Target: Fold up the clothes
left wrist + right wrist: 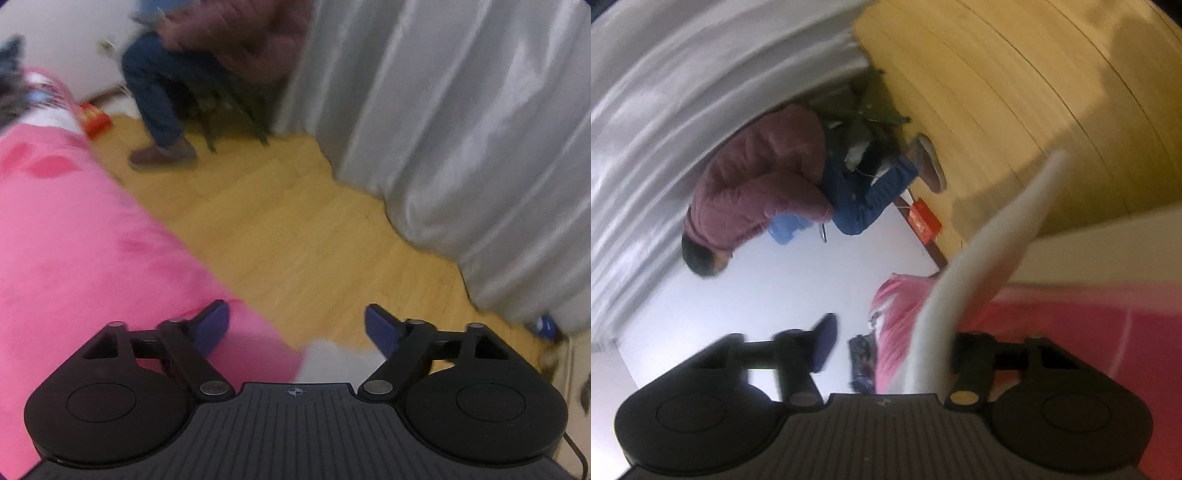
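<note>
Below, the left gripper point(297, 326) is hovering with jaws released, spread over the floor point(295, 229) beside the pink cover point(74, 240). The right gripper point(886, 347) is showing a white cloth point(979, 258) between its jaws, but whether it is grasping it cannot be told. Farther off, a seated person point(764, 184) is facing the curtain point(461, 129).

My left hand-held gripper point(297, 325) gapes empty over wooden floor point(295, 229); pink bedspread point(74, 240) lies left, grey curtain point(461, 129) right.

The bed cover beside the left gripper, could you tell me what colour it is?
Bright pink bed cover with darker pink-red blotches, clearest in the left wrist view.
</note>
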The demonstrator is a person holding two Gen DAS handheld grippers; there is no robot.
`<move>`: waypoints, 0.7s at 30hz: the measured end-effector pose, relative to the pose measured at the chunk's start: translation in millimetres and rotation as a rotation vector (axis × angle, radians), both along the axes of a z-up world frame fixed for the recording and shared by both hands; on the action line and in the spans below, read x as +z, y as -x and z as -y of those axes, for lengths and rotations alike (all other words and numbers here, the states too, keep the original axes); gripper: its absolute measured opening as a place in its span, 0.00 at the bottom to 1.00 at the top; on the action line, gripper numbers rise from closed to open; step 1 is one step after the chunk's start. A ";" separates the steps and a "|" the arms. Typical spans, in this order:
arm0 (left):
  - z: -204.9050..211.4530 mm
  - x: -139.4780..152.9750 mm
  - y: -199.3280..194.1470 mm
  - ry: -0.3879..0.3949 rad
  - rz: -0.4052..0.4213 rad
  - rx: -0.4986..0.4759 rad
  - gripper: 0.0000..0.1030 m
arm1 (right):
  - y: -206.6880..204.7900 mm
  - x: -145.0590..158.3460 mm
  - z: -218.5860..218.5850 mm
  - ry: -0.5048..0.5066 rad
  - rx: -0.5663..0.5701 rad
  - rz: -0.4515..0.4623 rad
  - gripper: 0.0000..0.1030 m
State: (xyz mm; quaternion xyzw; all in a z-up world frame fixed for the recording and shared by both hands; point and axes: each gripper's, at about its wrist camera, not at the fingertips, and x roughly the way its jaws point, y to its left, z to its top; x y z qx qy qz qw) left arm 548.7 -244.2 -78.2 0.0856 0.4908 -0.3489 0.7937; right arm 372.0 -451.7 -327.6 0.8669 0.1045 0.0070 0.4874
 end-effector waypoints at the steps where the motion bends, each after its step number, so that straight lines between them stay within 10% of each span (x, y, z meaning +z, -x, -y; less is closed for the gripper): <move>1: 6.2 -4.7 -1.0 -0.018 -0.004 -0.013 0.82 | -0.6 7.3 2.0 0.057 -0.002 0.014 0.27; 8: 18.2 -23.5 4.3 0.004 -0.033 -0.063 0.76 | -0.5 53.9 7.1 0.372 -0.009 0.092 0.18; 16: 17.4 -29.5 7.8 0.029 -0.078 -0.058 0.00 | 1.4 65.1 3.8 0.434 -0.011 0.107 0.18; 21: 12.8 -21.7 17.4 0.068 -0.011 -0.033 0.00 | -3.2 75.6 0.7 0.505 0.008 0.116 0.18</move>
